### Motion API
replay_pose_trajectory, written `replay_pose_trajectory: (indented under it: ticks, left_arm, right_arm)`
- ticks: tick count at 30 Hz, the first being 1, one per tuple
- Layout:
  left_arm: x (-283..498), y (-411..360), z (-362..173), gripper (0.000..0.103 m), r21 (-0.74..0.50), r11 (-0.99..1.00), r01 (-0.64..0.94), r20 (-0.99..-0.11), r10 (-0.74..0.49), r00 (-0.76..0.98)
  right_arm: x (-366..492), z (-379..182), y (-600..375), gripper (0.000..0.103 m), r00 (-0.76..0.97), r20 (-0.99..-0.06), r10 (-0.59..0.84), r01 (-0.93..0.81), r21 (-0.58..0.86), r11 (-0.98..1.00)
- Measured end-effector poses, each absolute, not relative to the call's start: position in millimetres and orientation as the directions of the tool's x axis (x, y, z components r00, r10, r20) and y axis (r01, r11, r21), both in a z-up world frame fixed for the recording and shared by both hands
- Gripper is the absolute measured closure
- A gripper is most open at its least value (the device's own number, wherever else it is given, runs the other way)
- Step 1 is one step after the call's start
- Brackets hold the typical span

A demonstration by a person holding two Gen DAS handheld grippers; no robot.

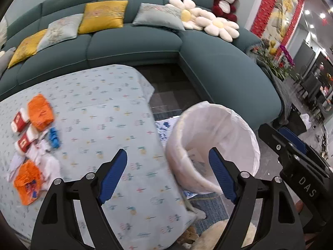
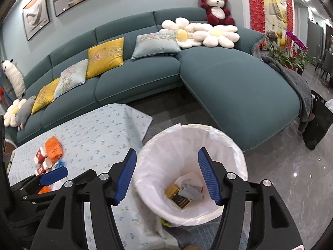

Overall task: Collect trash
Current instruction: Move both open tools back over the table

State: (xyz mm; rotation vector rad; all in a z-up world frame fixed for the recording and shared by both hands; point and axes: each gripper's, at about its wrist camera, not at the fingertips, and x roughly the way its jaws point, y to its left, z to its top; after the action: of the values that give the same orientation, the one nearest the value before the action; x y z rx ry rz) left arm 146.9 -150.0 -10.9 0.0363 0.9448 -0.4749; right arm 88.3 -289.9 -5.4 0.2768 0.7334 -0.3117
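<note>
Right now my right claw (image 2: 166,177) hangs released and empty over the lined bin (image 2: 239,160), with scraps lying inside. My left claw (image 1: 167,175) is spread too, holding nothing. Next I'd reach back for the orange wrappers (image 1: 39,112) heaped at the surface's (image 1: 116,95) far left.

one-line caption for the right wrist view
Open right gripper over the lined bin, scraps inside, more trash on the table.

Counted on bench (image 1: 116,108): two orange packets (image 1: 39,112), two red-white packs (image 1: 19,121), one blue item (image 1: 54,137). One lined bin (image 2: 239,156) beside it.
</note>
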Motion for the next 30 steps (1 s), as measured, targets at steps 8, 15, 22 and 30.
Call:
replay_pose_trajectory:
  ticks: [8, 15, 22, 30]
  left_arm:
    - [132.2, -86.2, -2.2, 0.017, -0.164, 0.934, 0.317, -0.770, -0.322, 0.550]
    - [120.8, -21.2, -11.0, 0.016, -0.159, 0.966, 0.203, -0.786, -0.248, 0.566]
    - [104.4, 39.2, -21.1, 0.016, -0.151, 0.982, 0.113, -0.792, -0.189, 0.580]
    - [88.8, 106.7, -39.9, 0.016, -0.174, 0.985, -0.006, -0.807, -0.139, 0.574]
  right_arm:
    - [85.2, 0.1, -237.6, 0.043, 0.706, -0.696, -0.132, 0.301, 0.127, 0.945]
    - [79.7, -6.4, -181.4, 0.043, 0.697, -0.713, -0.074, 0.220, 0.114, 0.969]
    - [74.1, -11.6, -129.5, 0.043, 0.682, -0.731, -0.024, 0.147, 0.105, 0.984]
    - [70.1, -22.7, -77.0, 0.043, 0.658, -0.753, 0.000, 0.080, 0.070, 0.994]
